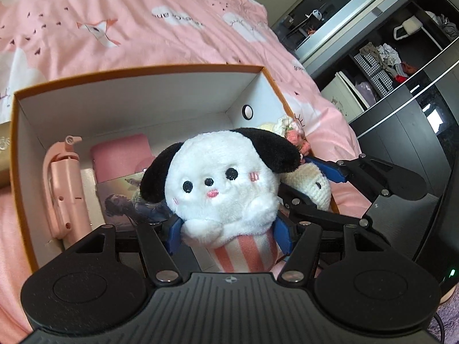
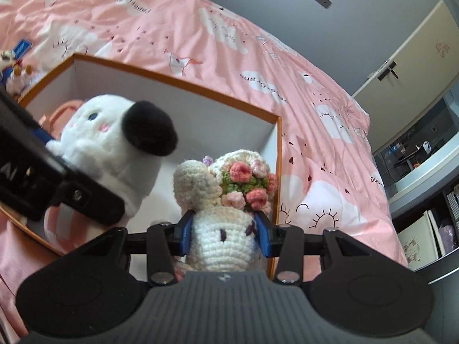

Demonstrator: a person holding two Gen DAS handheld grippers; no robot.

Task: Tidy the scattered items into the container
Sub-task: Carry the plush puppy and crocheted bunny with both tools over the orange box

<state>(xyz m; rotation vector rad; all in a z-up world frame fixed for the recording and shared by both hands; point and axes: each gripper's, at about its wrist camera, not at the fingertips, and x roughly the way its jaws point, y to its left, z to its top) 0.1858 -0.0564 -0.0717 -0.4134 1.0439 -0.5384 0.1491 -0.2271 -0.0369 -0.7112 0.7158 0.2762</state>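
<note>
**Two toys poised over the box**

The left gripper (image 1: 229, 233) clamps a white plush dog with black ears and a pink-striped base (image 1: 226, 189), the right gripper (image 2: 225, 235) pinches a cream crocheted doll crowned with flowers (image 2: 223, 200), both above the orange-rimmed white cardboard box (image 1: 137, 97). Ahead of the left jaws, a pink handheld fan (image 1: 61, 189), pink case (image 1: 122, 154) and photo card (image 1: 129, 200) already lie inside. Small toys (image 2: 13, 71) wait on the pink bedspread (image 2: 200, 34) beyond; each gripper crowds the other

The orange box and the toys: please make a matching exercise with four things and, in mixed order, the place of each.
Things:
1. plush dog
2. crochet doll
3. pink hair dryer
4. photo card

Places:
A. flat on the floor of the orange box
B. between the left gripper jaws
C. against the box's left wall
D. between the right gripper jaws

Pairs: 1-B, 2-D, 3-C, 4-A
</note>
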